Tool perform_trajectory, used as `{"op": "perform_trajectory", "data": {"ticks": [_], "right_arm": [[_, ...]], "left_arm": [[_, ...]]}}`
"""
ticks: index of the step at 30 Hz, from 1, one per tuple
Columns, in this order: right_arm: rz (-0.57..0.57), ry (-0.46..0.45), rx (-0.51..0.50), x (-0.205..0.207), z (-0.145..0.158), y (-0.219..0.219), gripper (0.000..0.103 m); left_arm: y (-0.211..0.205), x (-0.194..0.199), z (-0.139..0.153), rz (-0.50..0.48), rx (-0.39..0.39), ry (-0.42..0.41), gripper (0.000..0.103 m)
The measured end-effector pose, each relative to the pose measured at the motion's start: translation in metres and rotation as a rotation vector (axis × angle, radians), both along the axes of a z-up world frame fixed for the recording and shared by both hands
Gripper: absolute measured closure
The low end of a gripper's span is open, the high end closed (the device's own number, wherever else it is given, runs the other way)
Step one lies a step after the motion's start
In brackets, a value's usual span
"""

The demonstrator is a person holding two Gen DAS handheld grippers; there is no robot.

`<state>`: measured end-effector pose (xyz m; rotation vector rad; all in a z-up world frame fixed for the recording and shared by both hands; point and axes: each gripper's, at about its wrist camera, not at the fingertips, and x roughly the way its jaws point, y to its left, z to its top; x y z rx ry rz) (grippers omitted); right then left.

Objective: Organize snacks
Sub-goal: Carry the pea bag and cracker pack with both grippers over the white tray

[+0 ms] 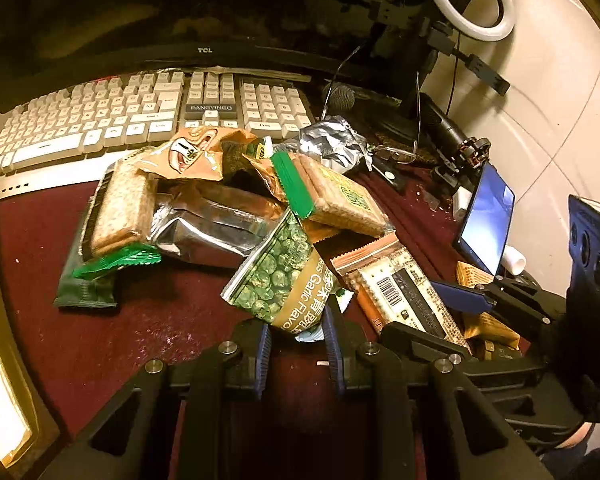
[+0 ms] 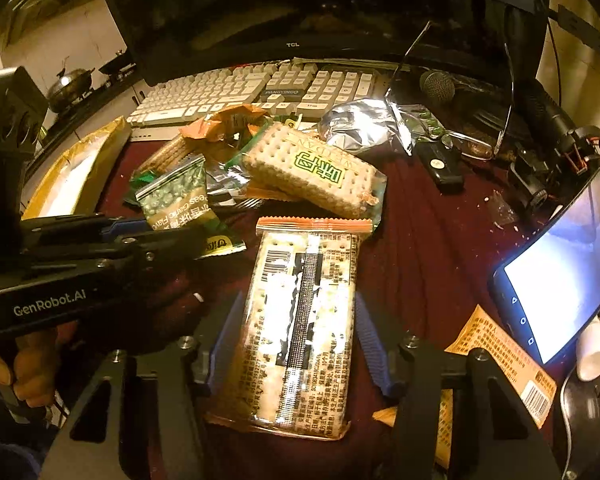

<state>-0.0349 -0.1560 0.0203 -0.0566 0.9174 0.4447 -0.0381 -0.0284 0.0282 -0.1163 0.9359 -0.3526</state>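
Observation:
A pile of snack packets lies on the dark red table [image 1: 168,312] in front of the keyboard. My left gripper [image 1: 298,330] is shut on the lower end of a green pea packet [image 1: 284,276], marked Garlic Flavor, also seen in the right wrist view [image 2: 176,196]. My right gripper [image 2: 296,340] is open, its blue fingers either side of an orange-edged cracker pack [image 2: 300,320] lying barcode up, also seen in the left wrist view [image 1: 396,284]. A green-edged cracker pack [image 2: 316,172] and foil bags [image 1: 204,224] lie behind.
A white keyboard [image 1: 140,116] and a TCL monitor [image 1: 204,50] stand at the back. A lit phone [image 2: 560,276], a microphone [image 2: 438,84], glasses [image 2: 472,148] and crumpled foil [image 2: 360,124] crowd the right. An open yellow box [image 2: 76,168] sits left. An orange packet [image 2: 500,360] lies right.

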Motion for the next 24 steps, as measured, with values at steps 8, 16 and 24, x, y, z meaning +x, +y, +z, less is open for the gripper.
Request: {"op": "perform_trajectory", "data": {"ticks": [8, 16, 24], "right_arm": [[-0.004, -0.024, 0.046, -0.009, 0.012, -0.001, 0.048], [0.043, -0.042, 0.122, -0.014, 0.028, 0.01, 0.048], [0.184, -0.027, 0.175, -0.008, 0.051, 0.061, 0.048]], "left_arm": [[0.011, -0.012, 0.009, 0.018, -0.015, -0.022, 0.078], [0.037, -0.027, 0.026, 0.074, -0.037, -0.048, 0.078], [0.1, -0.047, 0.047, 0.209, -0.053, -0.085, 0.078]]}}
